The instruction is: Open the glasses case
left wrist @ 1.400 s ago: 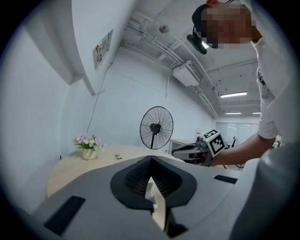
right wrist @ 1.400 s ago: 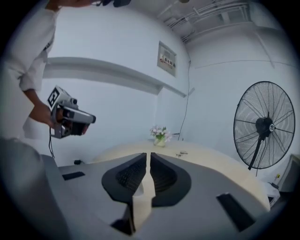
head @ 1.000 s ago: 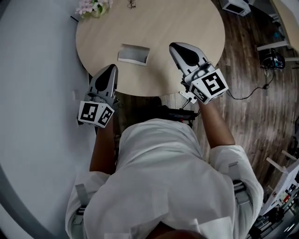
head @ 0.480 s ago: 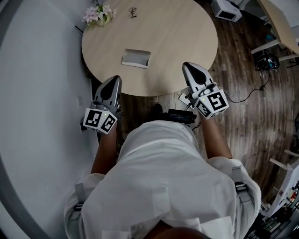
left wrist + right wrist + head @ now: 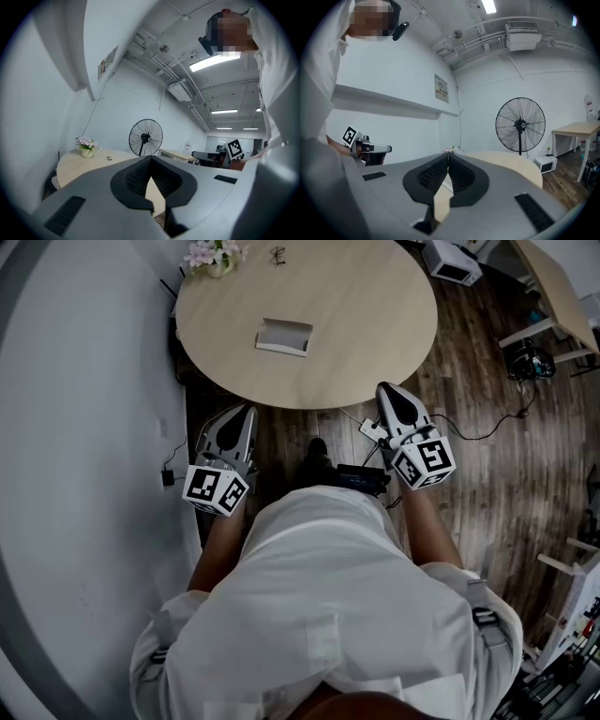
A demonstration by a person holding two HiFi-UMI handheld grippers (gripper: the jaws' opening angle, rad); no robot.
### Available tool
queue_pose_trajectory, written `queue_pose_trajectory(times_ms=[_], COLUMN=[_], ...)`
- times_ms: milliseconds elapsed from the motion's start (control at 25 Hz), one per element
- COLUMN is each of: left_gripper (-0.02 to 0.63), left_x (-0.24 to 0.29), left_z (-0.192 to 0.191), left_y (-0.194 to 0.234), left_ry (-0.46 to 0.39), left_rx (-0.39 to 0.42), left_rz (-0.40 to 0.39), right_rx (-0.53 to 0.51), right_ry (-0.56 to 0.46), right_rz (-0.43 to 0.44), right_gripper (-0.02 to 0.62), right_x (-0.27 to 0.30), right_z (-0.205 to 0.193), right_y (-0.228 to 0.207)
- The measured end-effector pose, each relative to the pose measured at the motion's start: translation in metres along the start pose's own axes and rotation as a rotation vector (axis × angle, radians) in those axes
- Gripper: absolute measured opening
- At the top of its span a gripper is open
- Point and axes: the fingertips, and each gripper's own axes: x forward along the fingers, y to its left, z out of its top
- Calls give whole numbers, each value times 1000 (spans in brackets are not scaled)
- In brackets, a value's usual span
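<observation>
The grey glasses case (image 5: 285, 337) lies on the round wooden table (image 5: 375, 324), with a paler strip along its near edge. Both grippers hover over the floor, off the table's near edge and well short of the case. In the head view the left gripper (image 5: 246, 411) is at the lower left of the table and the right gripper (image 5: 386, 390) at its lower right. Each has its jaws closed tip to tip with nothing between them, as the left gripper (image 5: 150, 158) and right gripper (image 5: 448, 154) show in their own views. Neither gripper view shows the case.
A flower pot (image 5: 214, 256) and a pair of glasses (image 5: 278, 254) sit at the table's far side. A standing fan (image 5: 520, 124) and a white box (image 5: 452, 261) are beyond the table. Cables and a power strip (image 5: 370, 430) lie on the wooden floor.
Both grippers have drawn back from over the table's near edge toward the person and now hang over the floor. The table and case sit farther up in the head view.
</observation>
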Motion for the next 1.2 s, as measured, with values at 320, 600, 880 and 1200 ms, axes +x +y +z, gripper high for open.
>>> queue_pose_trajectory(times_ms=[320, 600, 880, 1200], left_gripper=[13, 13, 12, 12], left_x=[-44, -54, -58, -14], left_z=[-40, -61, -46, -42], left_y=[-23, -70, -84, -129], left_ry=[36, 32, -2, -15], left_rx=[71, 44, 48, 63], left_rz=[5, -19, 44, -39], right_rx=[3, -37, 13, -12], right_ry=[44, 18, 6, -7], right_rz=[-24, -56, -7, 36], right_gripper=[26, 25, 25, 25], right_x=[-40, -97, -101, -124], right_z=[-25, -12, -18, -17], right_y=[47, 39, 30, -5])
